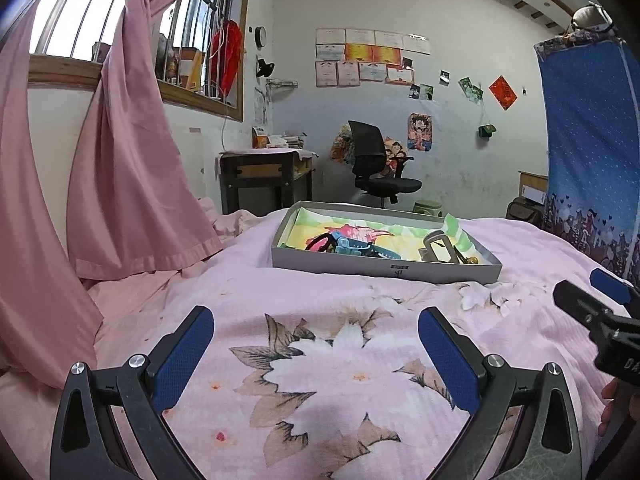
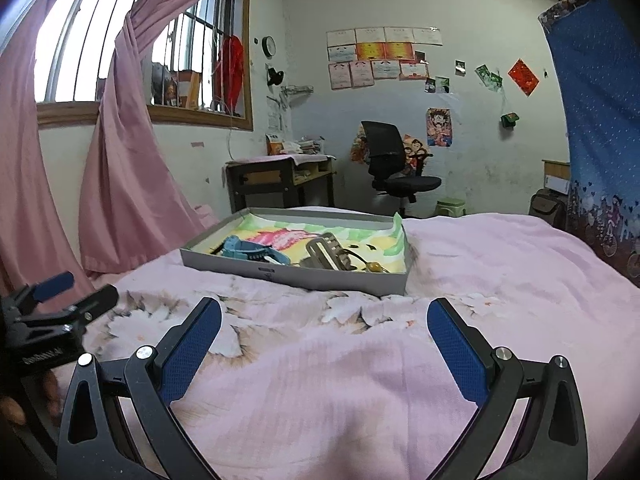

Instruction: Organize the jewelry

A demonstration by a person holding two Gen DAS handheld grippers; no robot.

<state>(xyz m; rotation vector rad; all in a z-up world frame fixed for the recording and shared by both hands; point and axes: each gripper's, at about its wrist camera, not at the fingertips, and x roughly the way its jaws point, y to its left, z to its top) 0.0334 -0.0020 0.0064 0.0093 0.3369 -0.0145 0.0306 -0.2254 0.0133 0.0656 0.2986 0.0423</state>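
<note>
A shallow grey box (image 1: pixel 376 267) (image 2: pixel 288 274) with a colourful paper lining lies on the pink floral bedspread (image 1: pixel 320 360) (image 2: pixel 360 360). Inside it lie a blue watch-like strap (image 1: pixel 356 249) (image 2: pixel 256 253), a grey hair clip (image 1: pixel 438 246) (image 2: pixel 326 254) and a small amber bead (image 2: pixel 375 267). My left gripper (image 1: pixel 316 322) hovers open above the bedspread, well short of the box. My right gripper (image 2: pixel 324 316) is open too, also short of the box, with nothing between its fingers. Each gripper shows at the edge of the other's view.
Pink curtains (image 1: pixel 132 168) hang at the left beside the bed. A blue patterned cloth (image 1: pixel 592 152) hangs at the right. Beyond the bed stand a desk (image 1: pixel 264 178), a black office chair (image 1: pixel 380 168) and a green stool (image 2: pixel 450 206).
</note>
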